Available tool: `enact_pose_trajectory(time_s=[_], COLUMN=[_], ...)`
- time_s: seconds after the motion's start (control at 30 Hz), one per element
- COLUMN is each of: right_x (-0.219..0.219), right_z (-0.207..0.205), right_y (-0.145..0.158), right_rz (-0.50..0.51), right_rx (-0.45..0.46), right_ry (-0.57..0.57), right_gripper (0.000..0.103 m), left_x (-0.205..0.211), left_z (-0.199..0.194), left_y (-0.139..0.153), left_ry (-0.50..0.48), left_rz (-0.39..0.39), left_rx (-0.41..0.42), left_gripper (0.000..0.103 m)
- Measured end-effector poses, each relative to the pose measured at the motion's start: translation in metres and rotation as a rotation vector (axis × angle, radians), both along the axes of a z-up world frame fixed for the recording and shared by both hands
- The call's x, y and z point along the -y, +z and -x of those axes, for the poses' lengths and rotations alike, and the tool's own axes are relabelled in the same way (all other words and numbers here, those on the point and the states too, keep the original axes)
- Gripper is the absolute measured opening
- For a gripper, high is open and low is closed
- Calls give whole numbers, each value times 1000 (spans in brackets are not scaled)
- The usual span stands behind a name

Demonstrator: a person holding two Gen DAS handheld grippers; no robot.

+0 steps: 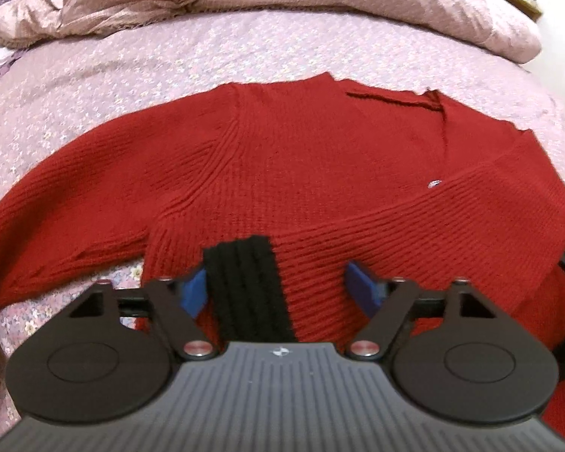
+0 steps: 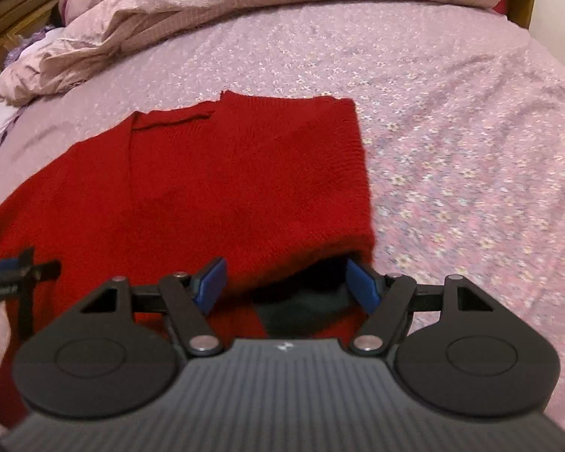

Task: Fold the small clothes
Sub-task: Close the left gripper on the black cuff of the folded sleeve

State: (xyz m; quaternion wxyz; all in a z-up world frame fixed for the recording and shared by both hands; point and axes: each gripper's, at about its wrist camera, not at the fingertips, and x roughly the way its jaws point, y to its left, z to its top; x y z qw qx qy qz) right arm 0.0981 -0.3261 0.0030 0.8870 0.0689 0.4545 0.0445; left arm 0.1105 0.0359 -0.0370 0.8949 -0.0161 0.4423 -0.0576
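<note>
scene: red sweater point(image 1: 282, 173) laid across frame centre on floral bedsheet point(image 2: 452, 113) | left gripper point(image 1: 275, 288) spread over black cuff point(image 1: 245, 286), nothing pinched | right gripper point(image 2: 286, 286) spread at lower-centre hem | risk: a single knit layer may be caught, so the fold could be dragged askew

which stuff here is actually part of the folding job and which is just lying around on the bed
Part of the job:
- red sweater, spread on the bed, with its black cuff
- left gripper, open over the cuff
- right gripper, open at the sweater's near edge

Just lying about:
- crumpled pink duvet
- floral bedsheet
</note>
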Motion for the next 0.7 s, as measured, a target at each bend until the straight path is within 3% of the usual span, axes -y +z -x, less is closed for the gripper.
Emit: enact_pose_trajectory(time_s=[0.07,0.27,0.43,0.7], right_x=[2,0,-8,-31], right_z=[8,-10,-61,-108], right_y=[11,27,7,-34], right_rz=[26,59,3,60], right_rx=[24,120,140,127], right_ry=[17,64,25,-7], right_gripper=[72,72,72,73], left_x=[2,9,10,9], left_z=[1,5,6,6], left_y=[1,2,4,5], left_ry=[-3,-1,-13,-28], left_rz=[0,-25,-20,-2], left_rx=[6,24,26,30], left_gripper=[67,64,54,45])
